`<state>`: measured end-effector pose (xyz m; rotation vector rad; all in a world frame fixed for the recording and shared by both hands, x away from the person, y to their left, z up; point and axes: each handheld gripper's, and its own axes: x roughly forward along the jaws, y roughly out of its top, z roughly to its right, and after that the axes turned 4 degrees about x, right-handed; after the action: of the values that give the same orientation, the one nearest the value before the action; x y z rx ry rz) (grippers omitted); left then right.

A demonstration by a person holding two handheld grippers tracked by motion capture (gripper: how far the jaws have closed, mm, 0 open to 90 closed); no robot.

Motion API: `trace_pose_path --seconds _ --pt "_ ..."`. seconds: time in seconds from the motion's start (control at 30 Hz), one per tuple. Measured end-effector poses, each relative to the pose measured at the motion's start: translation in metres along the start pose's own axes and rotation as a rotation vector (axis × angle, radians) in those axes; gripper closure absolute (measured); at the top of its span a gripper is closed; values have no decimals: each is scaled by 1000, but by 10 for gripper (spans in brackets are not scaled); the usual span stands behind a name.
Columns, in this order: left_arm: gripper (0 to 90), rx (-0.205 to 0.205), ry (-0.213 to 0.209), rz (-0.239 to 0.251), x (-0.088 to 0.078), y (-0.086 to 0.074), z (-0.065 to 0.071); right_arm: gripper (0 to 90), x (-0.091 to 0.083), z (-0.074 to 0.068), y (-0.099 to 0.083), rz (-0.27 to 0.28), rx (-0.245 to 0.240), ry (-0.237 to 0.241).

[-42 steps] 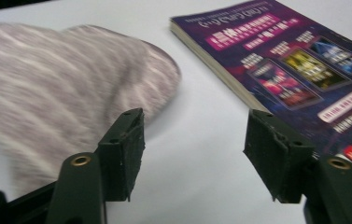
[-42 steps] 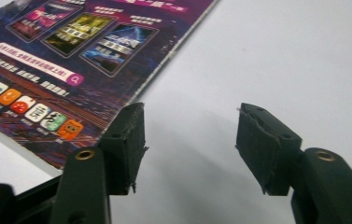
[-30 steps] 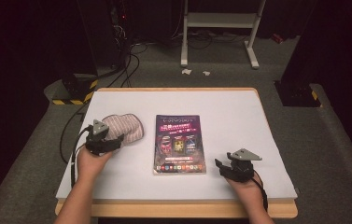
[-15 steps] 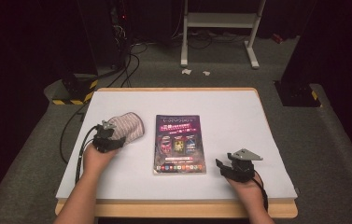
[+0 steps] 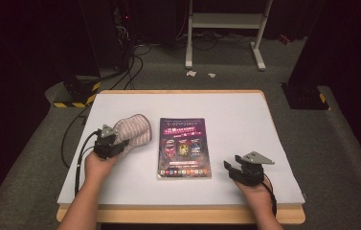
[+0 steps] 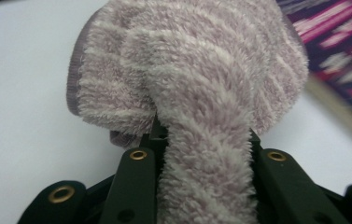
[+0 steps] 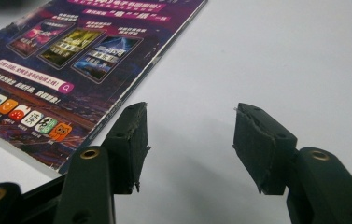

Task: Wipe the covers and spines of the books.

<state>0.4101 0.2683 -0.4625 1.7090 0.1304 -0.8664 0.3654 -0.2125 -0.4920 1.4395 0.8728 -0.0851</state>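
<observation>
A white rectangular surface (image 5: 235, 110) with a wooden edge, seen from above, stands on grey carpet with dark equipment around it. At about 9 o'clock on the surface lies a fluffy pink-and-cream striped fabric mitt (image 5: 134, 132), its rounded end pointing toward 1 o'clock. The left claw (image 5: 117, 143) — black, held in the person's left hand (image 5: 97, 165) — has just been closing, and its jaws now clamp a thick fold of the mitt's near end. In the left gripper view the fleecy mitt (image 6: 192, 93) bulges up between the two black jaws, squeezed into a narrow column where the pads press it, and its wider body rests on the white surface beyond.

At the centre of the surface lies a flat rectangular magazine with a purple cover (image 5: 183, 147), just beside the mitt at its 3 o'clock side, not touching it.

The right claw (image 5: 235, 168) rests at about 4 o'clock on the surface, held in the person's right hand (image 5: 254, 190), near the magazine's lower right corner. Its jaws stand apart with bare surface between them — in the right gripper view the right claw (image 7: 188, 135) grips nothing, and the magazine (image 7: 71, 60) lies at 10 o'clock from it.
</observation>
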Motion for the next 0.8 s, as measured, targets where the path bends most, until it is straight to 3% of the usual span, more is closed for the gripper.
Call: trace_pose_path --seconds 0.17,0.37,0.5,0.63,0.8 --pt "688 11 -76 91 -20 4 27 446 -2 3 0 11 8 -8" --pt "686 48 -152 94 -18 2 61 461 -5 6 -1 30 7 -7" --pt "683 86 -201 74 -11 0 81 452 -7 8 -2 50 14 -13" --pt "683 149 -241 31 -2 -4 105 454 -12 11 -3 84 25 -25" --pt "682 179 -253 -23 8 -13 118 457 -14 13 -4 90 31 -35"
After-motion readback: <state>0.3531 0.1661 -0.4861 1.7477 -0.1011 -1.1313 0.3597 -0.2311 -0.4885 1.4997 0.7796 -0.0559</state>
